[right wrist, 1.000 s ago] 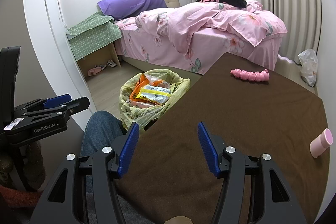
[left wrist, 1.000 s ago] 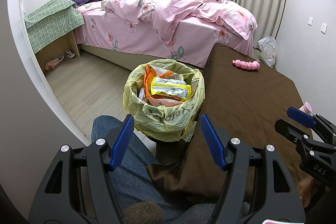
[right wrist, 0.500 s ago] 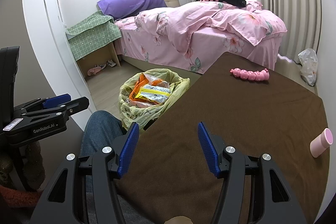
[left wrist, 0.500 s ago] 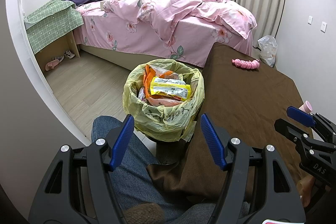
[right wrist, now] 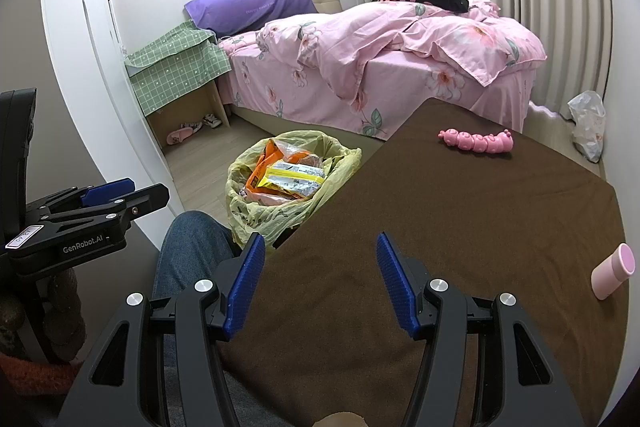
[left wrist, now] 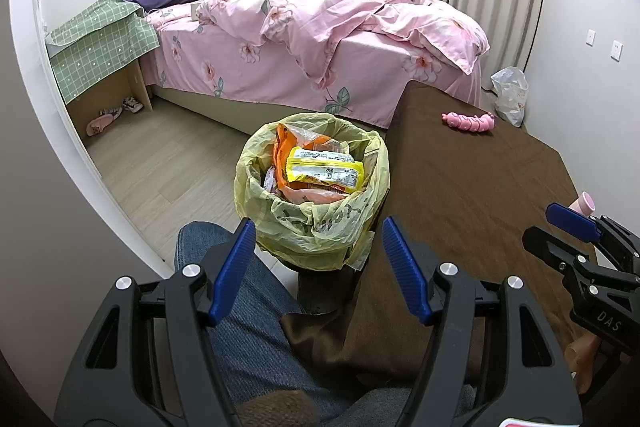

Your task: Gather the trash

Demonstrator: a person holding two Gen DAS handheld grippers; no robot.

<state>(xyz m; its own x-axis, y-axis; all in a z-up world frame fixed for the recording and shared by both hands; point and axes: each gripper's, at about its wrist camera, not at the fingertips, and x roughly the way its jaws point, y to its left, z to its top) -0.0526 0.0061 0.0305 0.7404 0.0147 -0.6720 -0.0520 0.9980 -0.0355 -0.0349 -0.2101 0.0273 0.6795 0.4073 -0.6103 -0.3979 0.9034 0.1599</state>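
Nothing has shifted lately: both the left gripper (left wrist: 316,267) and right gripper (right wrist: 318,281) hover spread and empty, the bin (left wrist: 312,223) sits packed with wrappers, so collecting seems, perhaps, finished.

Bright, even indoor light; sharp focus, fisheye-curved, dark-cornered edges.

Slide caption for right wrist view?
Open right tool over brown table; wrapper-filled bin at left.
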